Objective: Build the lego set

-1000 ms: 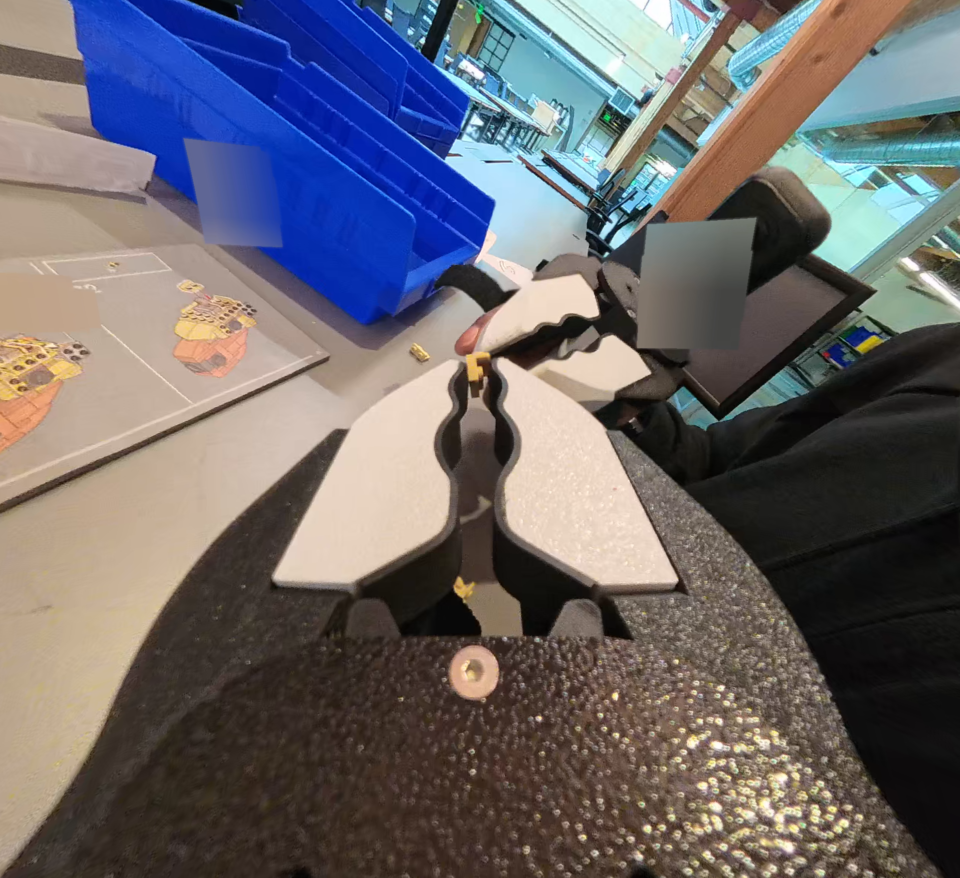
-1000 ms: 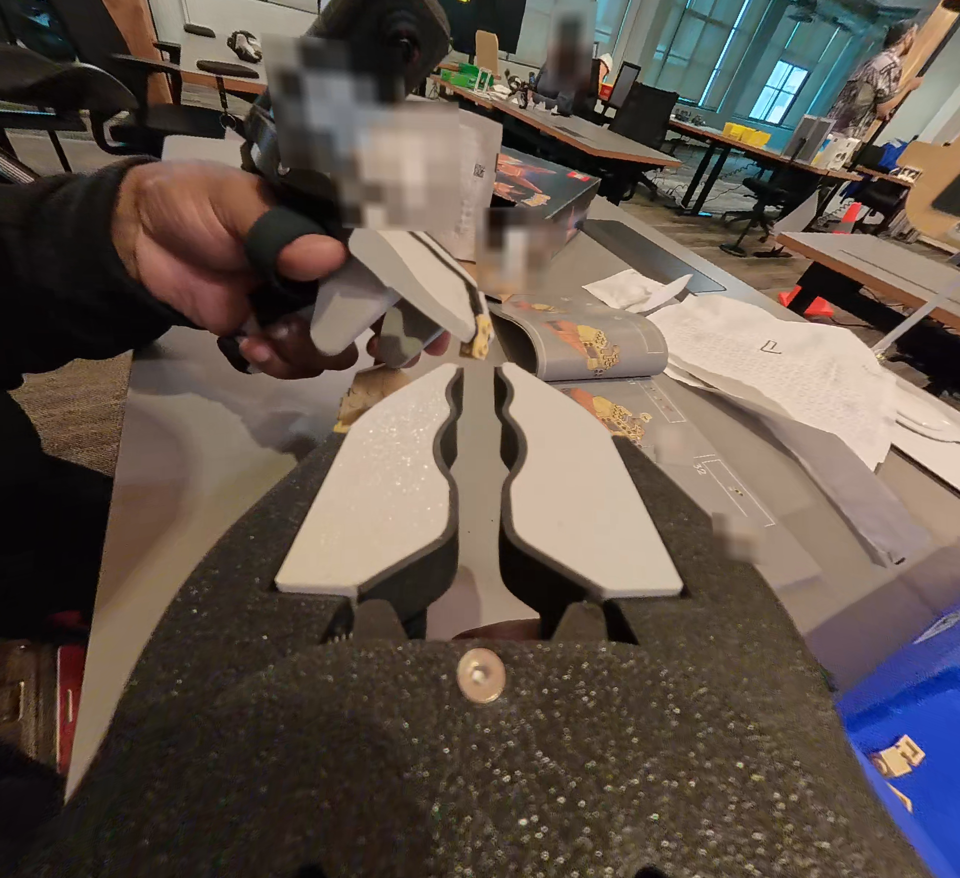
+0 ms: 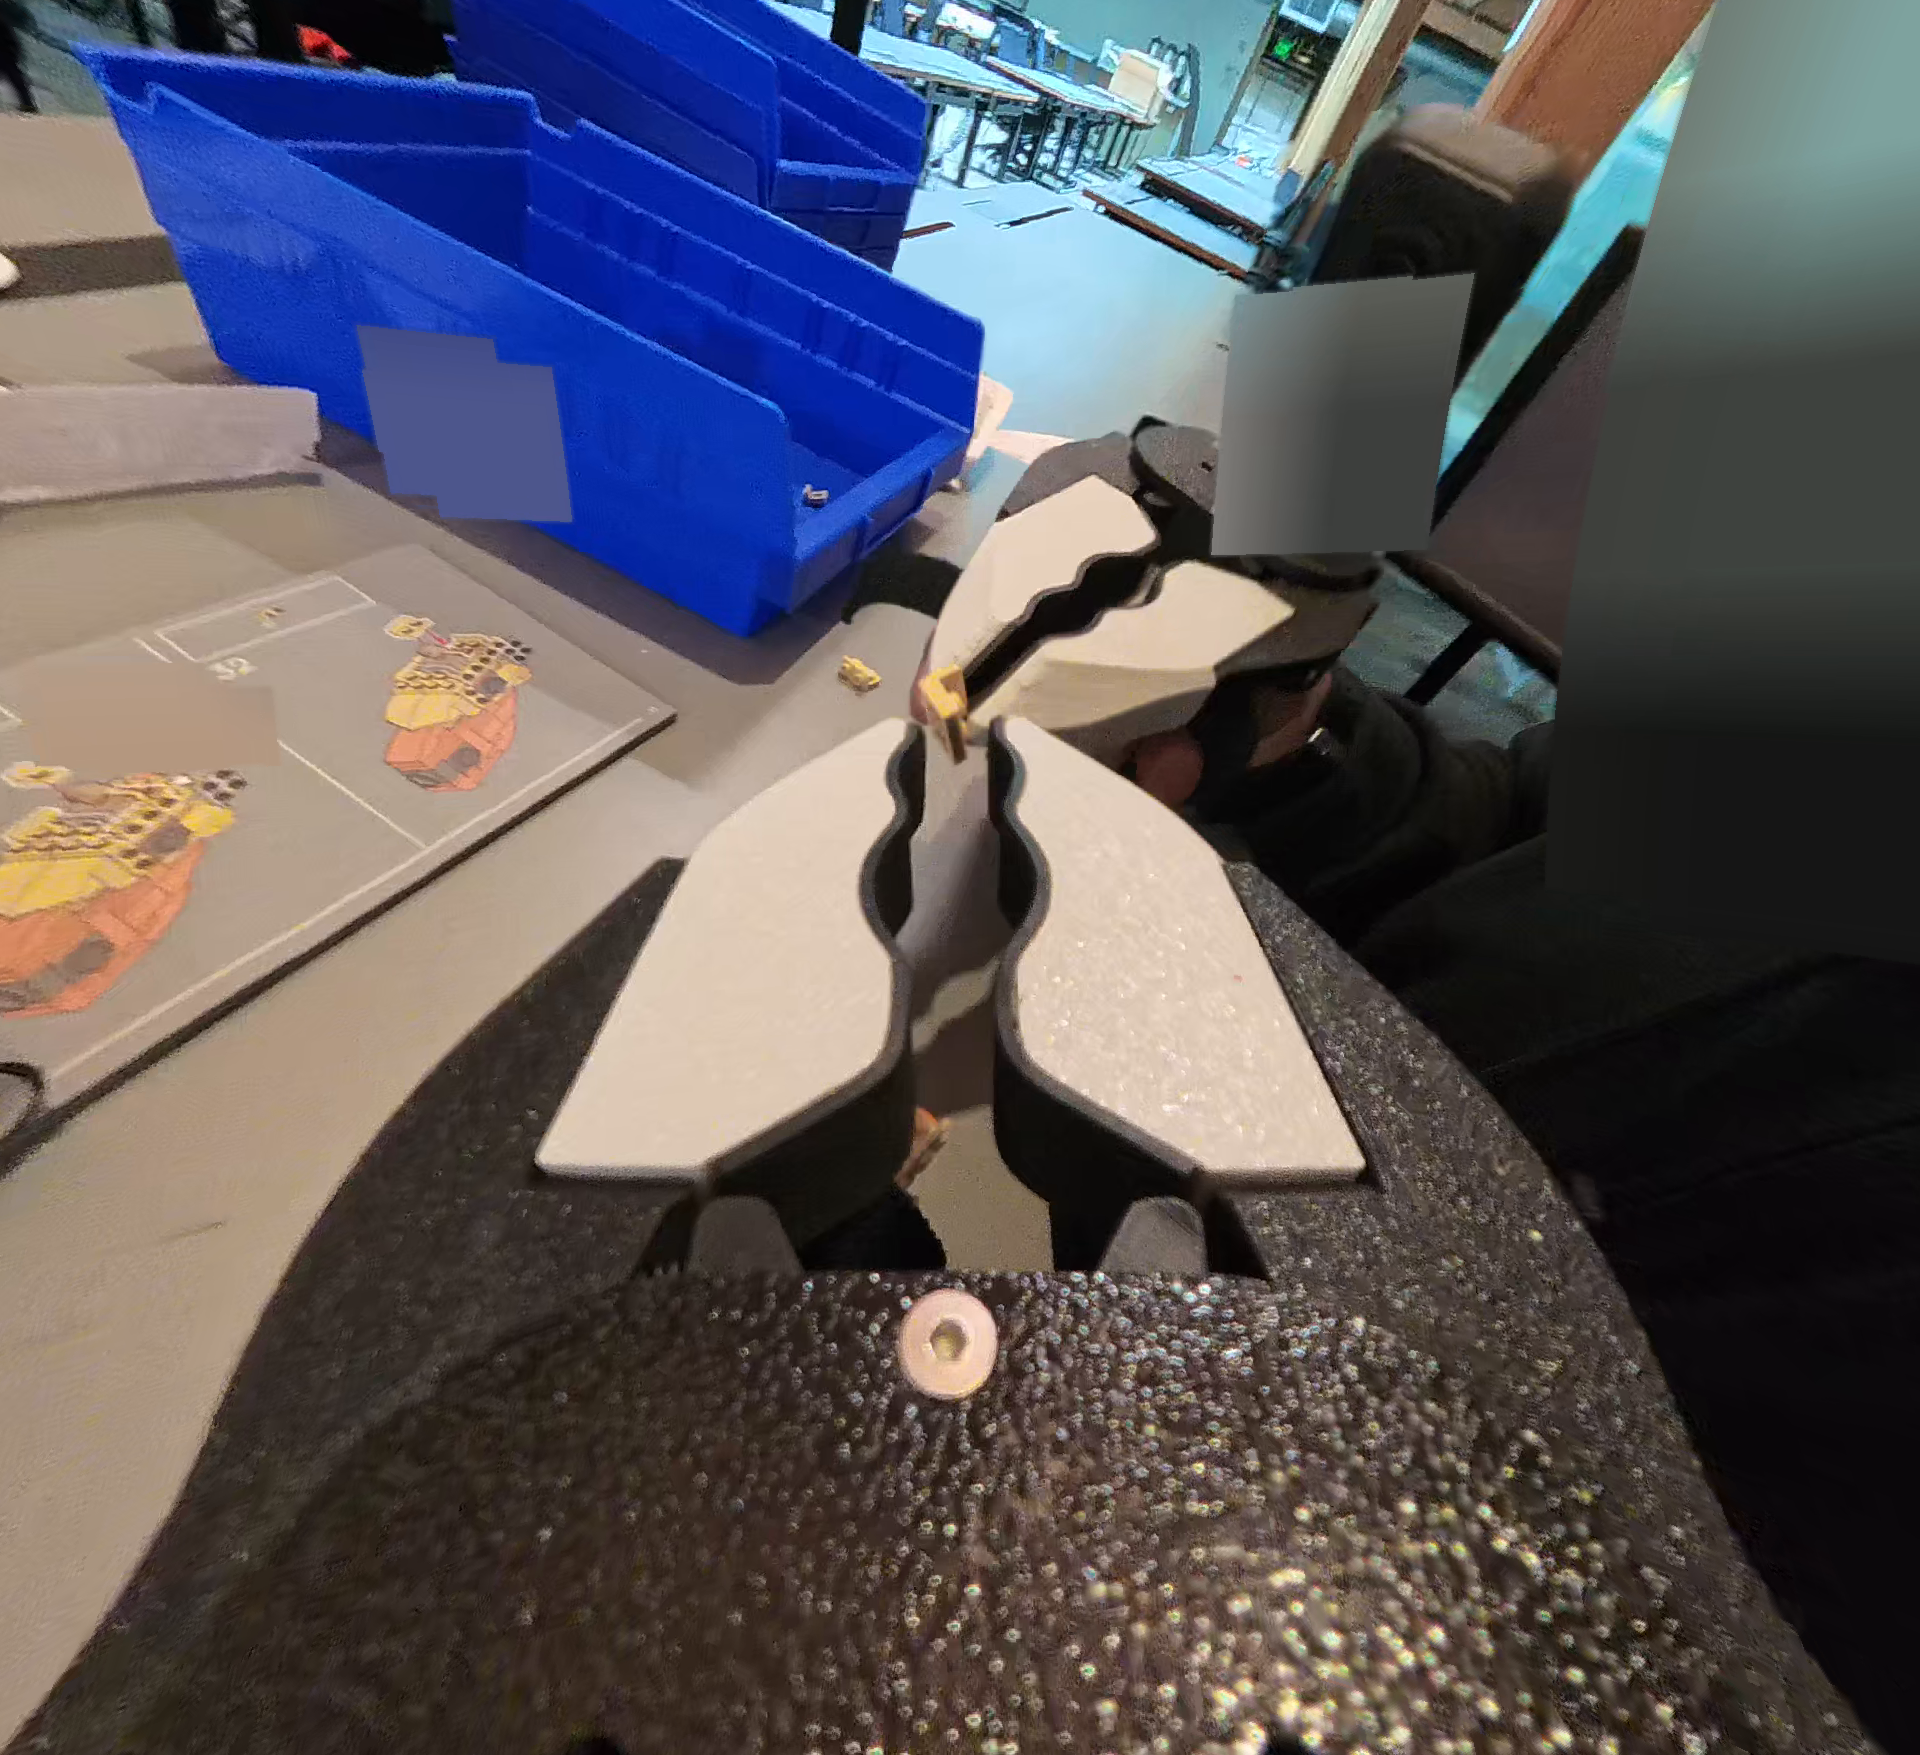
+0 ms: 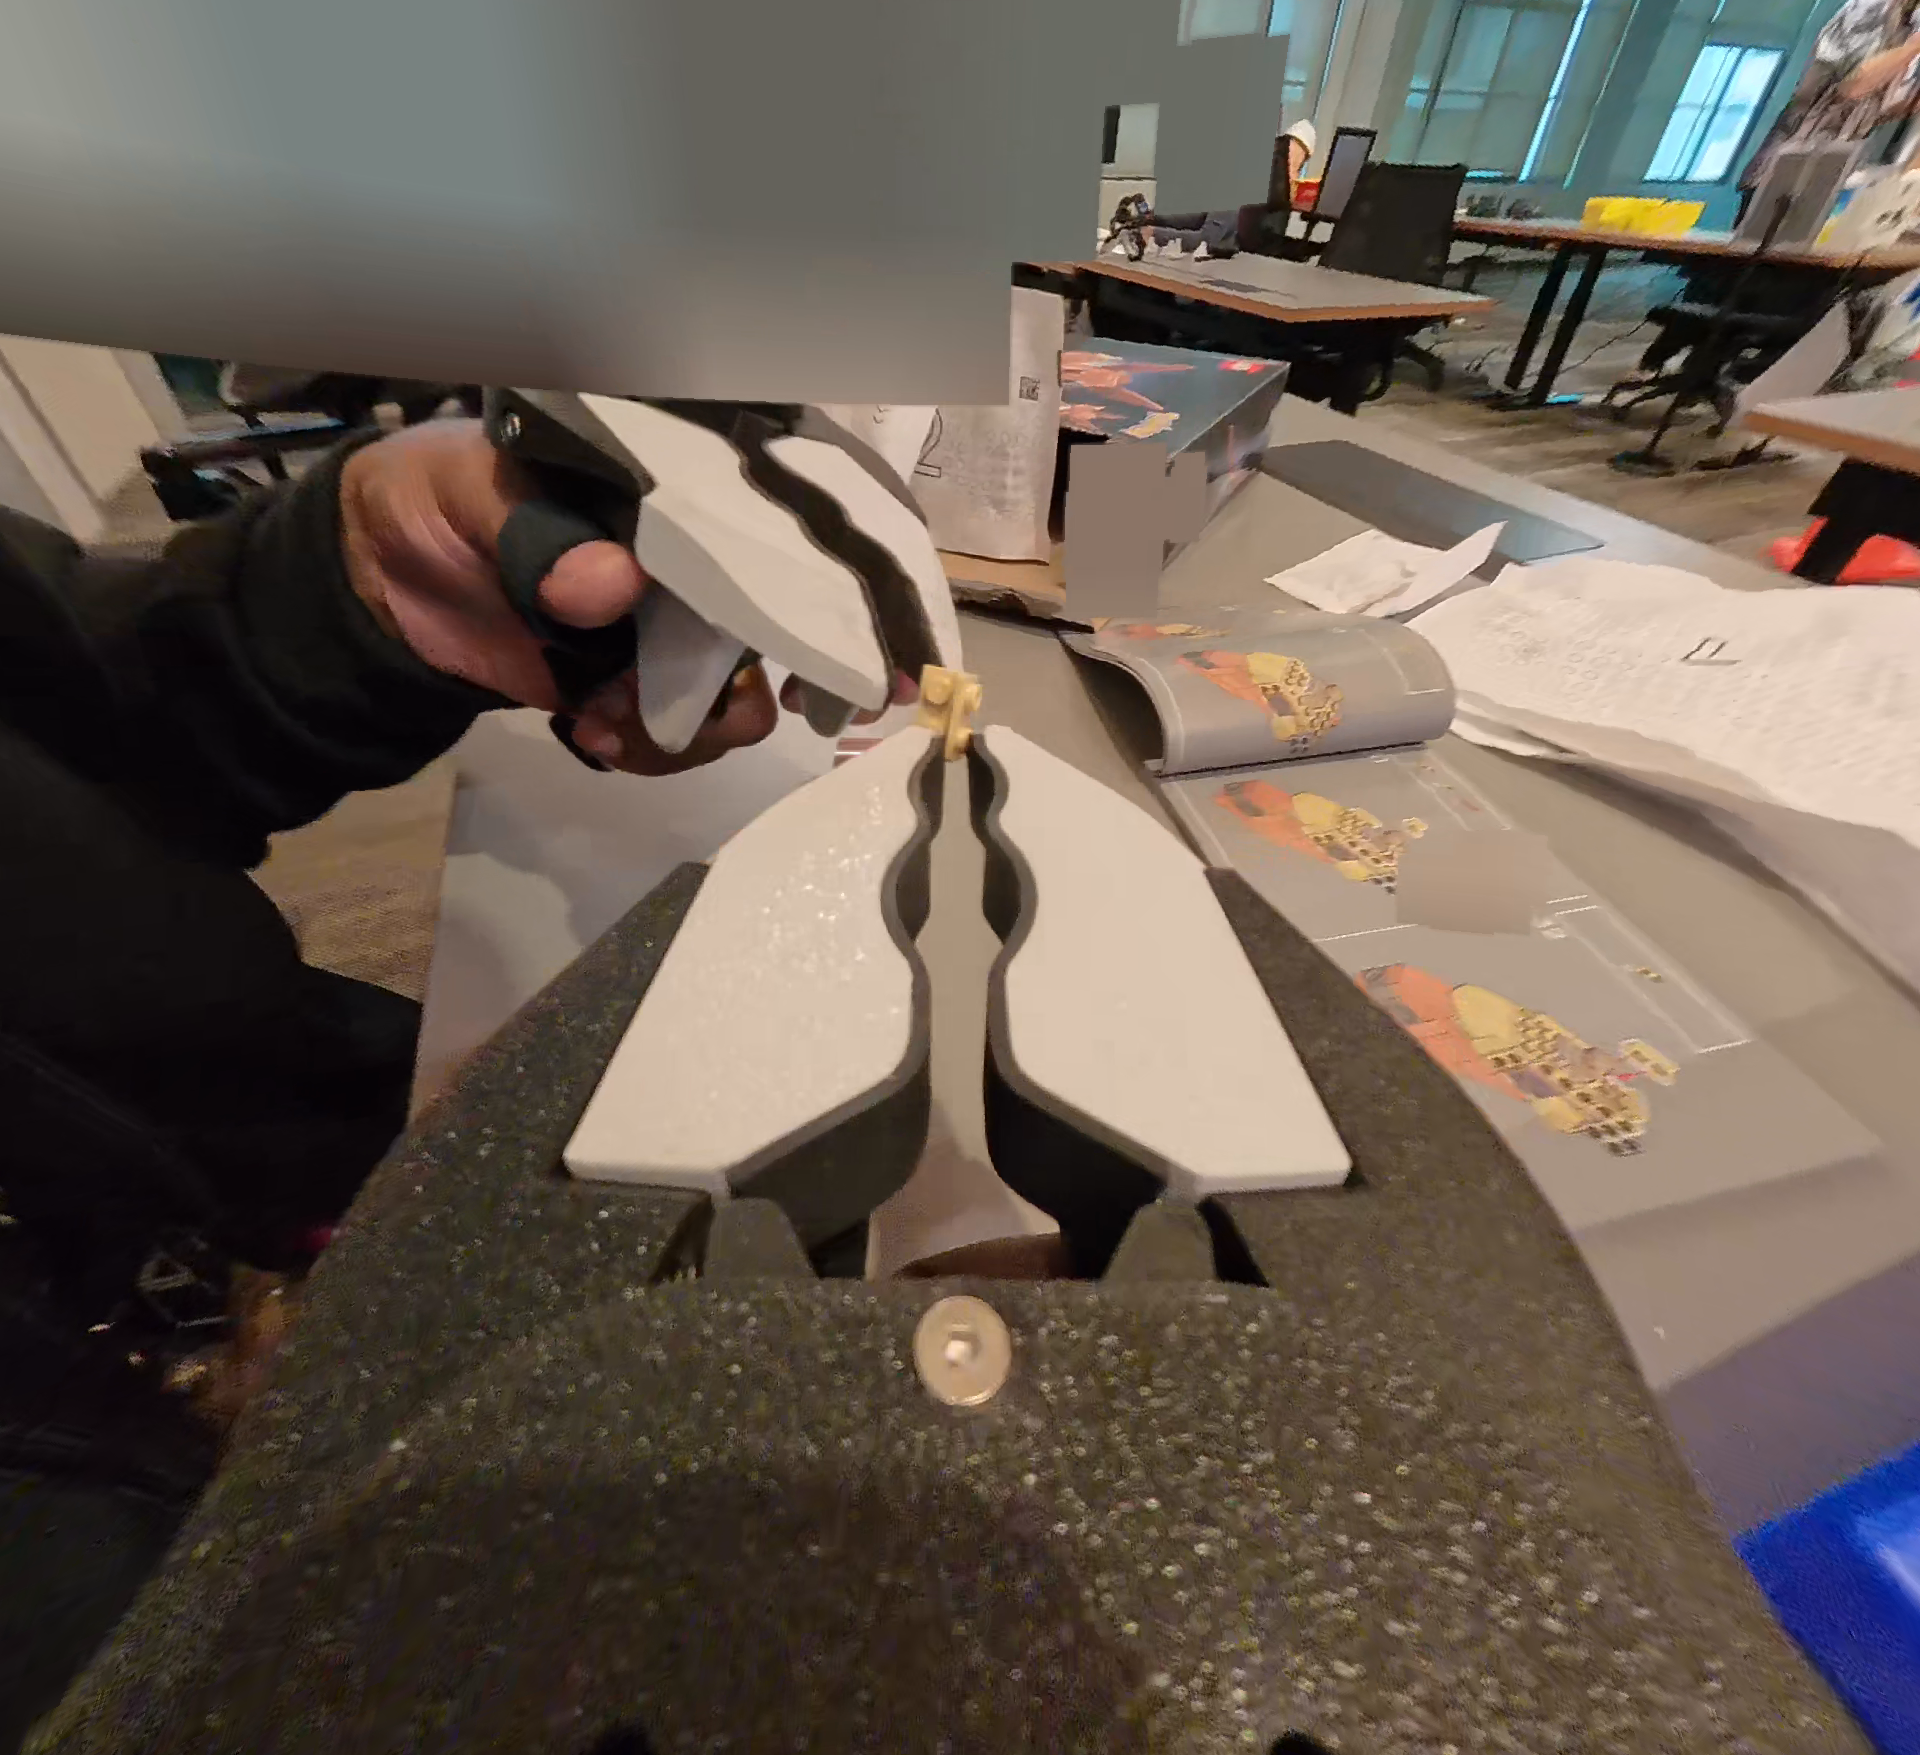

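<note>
Grey table [image 3: 156,1290]; gripped tan lego piece [image 4: 951,706] partly hidden

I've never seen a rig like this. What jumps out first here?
A tiny tan lego piece is pinched mid-air by the right gripper, with the left gripper meeting it tip to tip, its jaws apart. On the grey table, big blue bins stand just beyond an open instruction booklet.
</note>
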`<state>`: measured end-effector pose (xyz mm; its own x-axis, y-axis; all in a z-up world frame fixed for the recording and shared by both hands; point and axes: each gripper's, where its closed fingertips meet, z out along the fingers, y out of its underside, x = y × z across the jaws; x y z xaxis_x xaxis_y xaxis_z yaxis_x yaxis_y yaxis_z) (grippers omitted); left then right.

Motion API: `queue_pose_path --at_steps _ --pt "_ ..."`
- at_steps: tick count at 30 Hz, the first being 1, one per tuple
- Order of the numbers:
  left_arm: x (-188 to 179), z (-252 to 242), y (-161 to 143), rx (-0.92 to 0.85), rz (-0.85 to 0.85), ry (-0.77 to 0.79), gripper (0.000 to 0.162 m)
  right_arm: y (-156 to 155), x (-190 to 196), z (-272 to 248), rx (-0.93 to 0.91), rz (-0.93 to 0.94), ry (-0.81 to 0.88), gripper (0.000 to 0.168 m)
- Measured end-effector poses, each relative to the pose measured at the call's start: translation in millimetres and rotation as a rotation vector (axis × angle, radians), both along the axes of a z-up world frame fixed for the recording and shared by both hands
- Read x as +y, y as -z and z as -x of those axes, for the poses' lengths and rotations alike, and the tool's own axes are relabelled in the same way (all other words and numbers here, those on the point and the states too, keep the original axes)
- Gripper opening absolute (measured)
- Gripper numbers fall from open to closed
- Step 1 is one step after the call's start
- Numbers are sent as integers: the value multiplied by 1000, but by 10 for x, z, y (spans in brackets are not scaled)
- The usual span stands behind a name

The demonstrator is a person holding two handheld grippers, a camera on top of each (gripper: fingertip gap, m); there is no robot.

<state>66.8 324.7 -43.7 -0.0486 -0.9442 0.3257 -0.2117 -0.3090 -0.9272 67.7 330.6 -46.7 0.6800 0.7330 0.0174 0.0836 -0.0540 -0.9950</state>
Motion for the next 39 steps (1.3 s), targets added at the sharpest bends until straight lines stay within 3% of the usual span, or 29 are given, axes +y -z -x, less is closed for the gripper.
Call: queue_pose_path --at_steps 6,29,39 --pt "22 24 32 60 -96 -47 12 30 -19 -14 -17 7 -11 4" --pt "-72 29 172 143 -178 -24 3 190 -46 60 -226 -72 13 4" --pt "-76 20 187 144 -191 -13 3 193 -53 51 -178 -48 -6 3"
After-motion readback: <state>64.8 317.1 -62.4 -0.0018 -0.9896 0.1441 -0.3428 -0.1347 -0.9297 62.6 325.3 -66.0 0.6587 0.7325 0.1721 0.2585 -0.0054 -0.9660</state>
